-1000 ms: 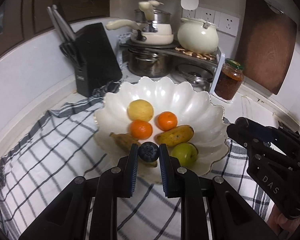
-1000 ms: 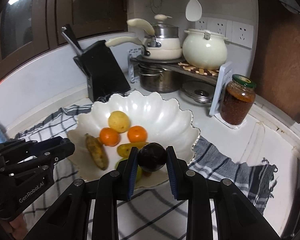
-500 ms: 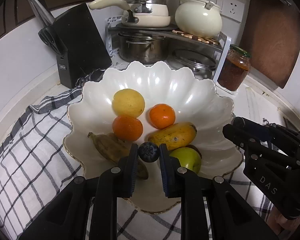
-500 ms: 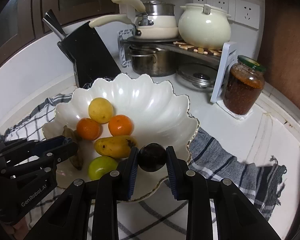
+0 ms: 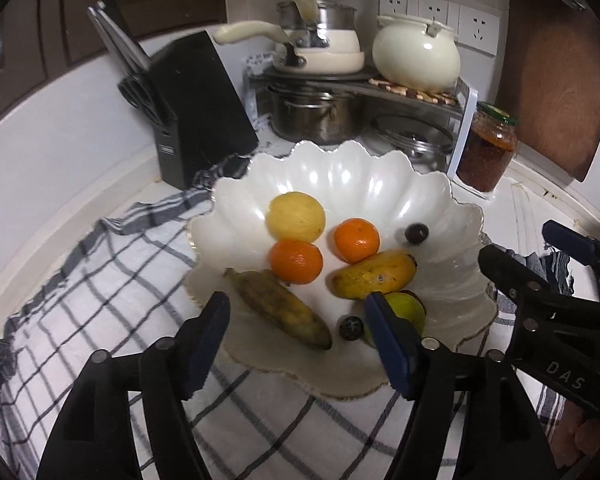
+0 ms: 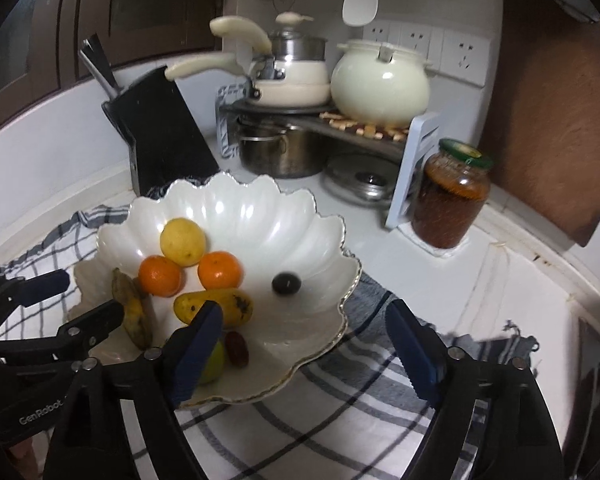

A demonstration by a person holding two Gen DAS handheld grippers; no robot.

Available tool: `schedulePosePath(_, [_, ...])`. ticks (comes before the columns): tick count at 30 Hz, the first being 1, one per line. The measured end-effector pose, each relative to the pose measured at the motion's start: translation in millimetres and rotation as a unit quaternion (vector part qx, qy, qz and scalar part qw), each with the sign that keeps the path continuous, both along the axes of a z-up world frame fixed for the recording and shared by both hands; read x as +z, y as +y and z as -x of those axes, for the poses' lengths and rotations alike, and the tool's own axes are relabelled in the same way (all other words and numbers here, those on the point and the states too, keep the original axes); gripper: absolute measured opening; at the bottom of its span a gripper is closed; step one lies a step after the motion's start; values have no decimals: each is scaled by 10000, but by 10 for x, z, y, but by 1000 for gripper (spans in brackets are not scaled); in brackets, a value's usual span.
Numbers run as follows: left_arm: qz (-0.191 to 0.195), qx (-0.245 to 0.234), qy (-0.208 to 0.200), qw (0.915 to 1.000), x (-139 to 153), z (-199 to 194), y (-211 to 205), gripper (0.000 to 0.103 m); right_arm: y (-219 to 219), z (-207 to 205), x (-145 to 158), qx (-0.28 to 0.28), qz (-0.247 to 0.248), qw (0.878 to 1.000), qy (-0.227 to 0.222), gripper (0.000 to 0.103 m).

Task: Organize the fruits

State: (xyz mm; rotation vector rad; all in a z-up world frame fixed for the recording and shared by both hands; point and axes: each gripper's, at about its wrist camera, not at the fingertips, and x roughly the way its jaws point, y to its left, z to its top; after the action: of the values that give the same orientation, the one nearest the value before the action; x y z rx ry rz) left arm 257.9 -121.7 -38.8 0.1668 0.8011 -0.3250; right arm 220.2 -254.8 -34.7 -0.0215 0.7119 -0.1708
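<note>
A white scalloped bowl (image 5: 340,160) (image 6: 244,204) holds a lemon (image 5: 296,217), two oranges (image 5: 296,261), a mango (image 5: 374,274), a brown banana (image 5: 280,308) and a green apple (image 5: 408,308). My left gripper (image 5: 298,320) (image 6: 86,296) hovers over the bowl's near side, its jaws opening. A small dark berry (image 5: 350,327) lies loose in the bowl below them, untouched by the pads. My right gripper (image 6: 304,320) (image 5: 520,242) is also opening over the bowl's right rim. A dark plum (image 6: 286,283) (image 5: 416,234) rests free on the bowl's wall ahead of it.
The bowl sits on a checked cloth (image 5: 100,280). Behind it are a black knife block (image 5: 196,108), a rack with pots and a cream kettle (image 5: 416,56), a jar of red paste (image 6: 452,196) and a brown cutting board (image 5: 552,68). A reddish date (image 6: 237,348) lies beside the apple.
Both grippers have gone from shut to wide apart. The berry has dropped from the left jaws into the bowl, and the plum has left the right jaws and lies in the bowl.
</note>
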Motion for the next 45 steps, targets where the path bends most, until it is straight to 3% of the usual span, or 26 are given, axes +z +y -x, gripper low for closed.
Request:
schedulePosePath(5, [39,129,-148,9998,148,176,120,82,96,189,169,-10,-9,9999,-161,86])
schedulePosePath(21, [183,722,-615,9953,531,953,736,86,536,901,492,89,-100,9985,-539,87])
schedulePosePath(45, [399,1317,-1048,9849,655,1980,1429,95,1080,1812,520,285,-258,9953,-891,87])
